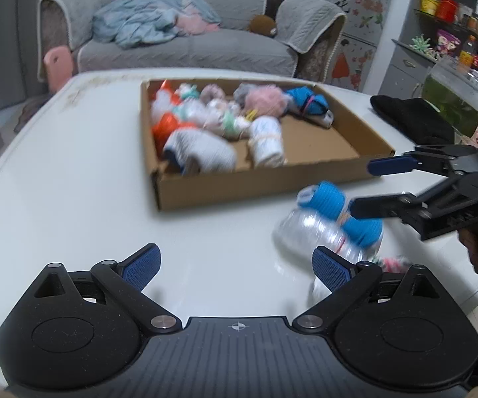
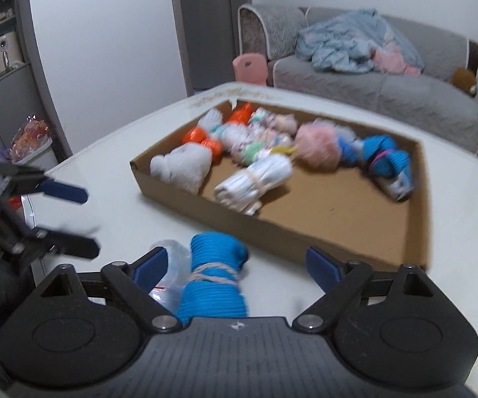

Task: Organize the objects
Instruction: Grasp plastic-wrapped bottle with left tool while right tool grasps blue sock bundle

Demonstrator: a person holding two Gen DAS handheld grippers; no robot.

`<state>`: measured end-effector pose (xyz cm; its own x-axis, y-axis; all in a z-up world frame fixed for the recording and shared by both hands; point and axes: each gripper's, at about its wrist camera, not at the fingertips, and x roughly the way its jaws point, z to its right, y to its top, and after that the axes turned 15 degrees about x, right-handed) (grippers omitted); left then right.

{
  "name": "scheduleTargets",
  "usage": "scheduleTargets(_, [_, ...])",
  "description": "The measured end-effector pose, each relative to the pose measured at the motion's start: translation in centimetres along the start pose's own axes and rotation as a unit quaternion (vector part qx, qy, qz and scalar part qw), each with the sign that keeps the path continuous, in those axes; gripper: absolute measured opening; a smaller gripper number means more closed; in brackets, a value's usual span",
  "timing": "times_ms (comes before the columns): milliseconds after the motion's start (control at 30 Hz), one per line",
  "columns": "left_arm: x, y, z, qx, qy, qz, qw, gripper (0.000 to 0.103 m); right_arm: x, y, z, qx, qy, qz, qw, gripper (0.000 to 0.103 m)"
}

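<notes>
A blue ribbed cloth roll [image 2: 217, 265], tied with string and lying against a clear plastic bag [image 2: 169, 265], rests on the white table [image 1: 73, 172] in front of a shallow cardboard tray [image 1: 255, 187]. In the right wrist view the roll lies between the fingers of my right gripper [image 2: 235, 265], nearer the left pad, while the right pad stands clear of it. That gripper is open. My left gripper [image 1: 237, 267] is open over bare table with nothing between its fingers. The roll [image 1: 330, 199] is to its right. The tray [image 2: 272, 237] holds several rolled cloth bundles.
Beyond the table stands a grey sofa [image 1: 189, 46] with a blue blanket. A black cloth [image 1: 411, 119] lies at the table's right edge beside a fish tank [image 1: 454, 93]. A pink stool [image 2: 250, 66] and shelves [image 1: 454, 16] stand further off.
</notes>
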<state>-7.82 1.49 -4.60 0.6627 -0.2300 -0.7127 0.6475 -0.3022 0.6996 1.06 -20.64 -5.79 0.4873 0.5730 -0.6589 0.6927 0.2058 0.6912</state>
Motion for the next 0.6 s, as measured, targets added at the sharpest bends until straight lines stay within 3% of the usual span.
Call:
scheduleTargets(133, [0.2,-0.3,0.2,-0.002,-0.006,-0.001,1.0,0.099,1.9,-0.6,0.3,0.019,-0.006,-0.03,0.999,0.063])
scheduleTargets(200, [0.7,0.0,0.6,0.006,-0.012,-0.002,0.9999,0.1,2.0,-1.2,0.7,0.025,0.003,-0.04,0.999,0.059])
scheduleTargets(267, [1.6,0.8,1.5,0.015,-0.029,-0.001,0.9995,0.1,1.4,-1.9,0.7,0.021,0.0,-0.041,0.999,0.043])
scheduleTargets(400, [4.2,2.4,3.6,0.028,-0.056,-0.011,0.998,0.1,0.3,-2.5,1.8,0.024,-0.009,-0.041,0.999,0.043])
scheduleTargets(600, [7.4,3.7,5.9,0.009,-0.073,-0.043,0.9963,0.098,-1.5,-3.1,4.4,0.039,-0.038,-0.025,0.998,0.043])
